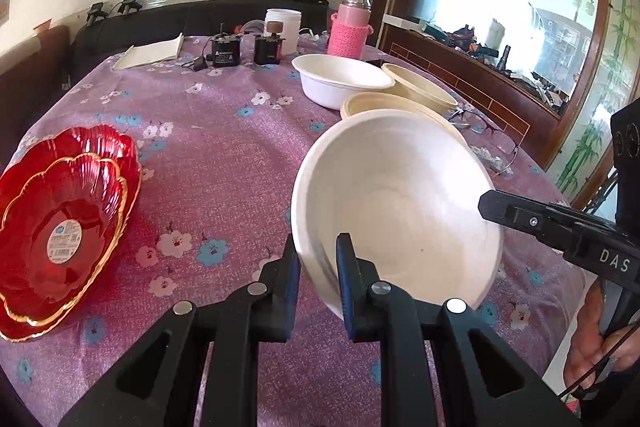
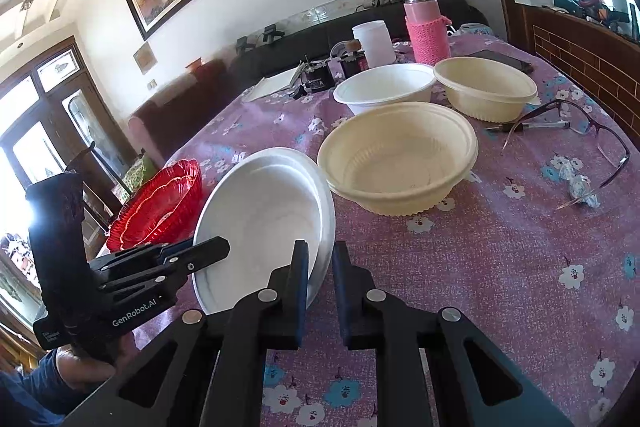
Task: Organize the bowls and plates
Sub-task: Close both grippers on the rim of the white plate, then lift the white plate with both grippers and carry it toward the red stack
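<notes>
At the left of the left wrist view, the red plates (image 1: 64,227) are sitting nested on the table (image 1: 224,155), seemingly sorted. In the centre, the left claw (image 1: 318,267) and right claw (image 2: 320,267) are both pinching opposite rims of the tilted white bowl (image 1: 400,215). Toward the upper right, another white bowl (image 1: 340,79) and two cream bowls (image 2: 400,159) are waiting unstacked, so most bowl work is remaining.
</notes>
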{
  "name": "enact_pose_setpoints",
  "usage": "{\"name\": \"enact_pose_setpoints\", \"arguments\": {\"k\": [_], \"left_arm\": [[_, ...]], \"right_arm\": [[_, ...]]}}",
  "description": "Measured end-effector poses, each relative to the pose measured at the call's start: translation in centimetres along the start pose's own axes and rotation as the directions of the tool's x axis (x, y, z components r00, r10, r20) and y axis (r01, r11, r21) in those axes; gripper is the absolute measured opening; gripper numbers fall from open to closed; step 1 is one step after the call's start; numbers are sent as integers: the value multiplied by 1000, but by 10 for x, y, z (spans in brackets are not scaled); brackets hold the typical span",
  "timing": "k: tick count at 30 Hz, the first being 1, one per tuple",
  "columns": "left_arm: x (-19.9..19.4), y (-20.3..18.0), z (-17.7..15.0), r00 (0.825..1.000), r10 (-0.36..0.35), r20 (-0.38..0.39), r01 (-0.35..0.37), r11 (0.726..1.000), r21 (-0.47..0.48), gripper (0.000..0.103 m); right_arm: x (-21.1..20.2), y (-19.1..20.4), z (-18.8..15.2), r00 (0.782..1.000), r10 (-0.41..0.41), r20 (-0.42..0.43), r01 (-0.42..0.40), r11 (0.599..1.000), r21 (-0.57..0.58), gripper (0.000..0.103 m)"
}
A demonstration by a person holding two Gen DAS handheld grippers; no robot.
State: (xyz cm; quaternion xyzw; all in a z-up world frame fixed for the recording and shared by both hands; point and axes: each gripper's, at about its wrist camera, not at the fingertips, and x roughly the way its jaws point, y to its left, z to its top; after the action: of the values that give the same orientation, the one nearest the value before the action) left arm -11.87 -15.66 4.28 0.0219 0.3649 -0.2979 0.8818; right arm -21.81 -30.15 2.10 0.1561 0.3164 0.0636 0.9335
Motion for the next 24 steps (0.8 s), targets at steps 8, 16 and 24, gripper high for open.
{"name": "enact_pose_setpoints", "arguments": {"k": [8,16,24], "left_arm": [[-30,9,4,998,38,46,-37,999,-21,17],[-53,25,7,995,60,83,-55,997,-56,17],[-75,46,10,988,81,129,-67,992,-107,17]], "right_arm": [[2,23,3,1000,13,-11,-14,999,-43,14],[4,46,14,999,40,-17,-41,996,-75,14],[12,68,24,996,83,-39,-87,992,-92,14]]}}
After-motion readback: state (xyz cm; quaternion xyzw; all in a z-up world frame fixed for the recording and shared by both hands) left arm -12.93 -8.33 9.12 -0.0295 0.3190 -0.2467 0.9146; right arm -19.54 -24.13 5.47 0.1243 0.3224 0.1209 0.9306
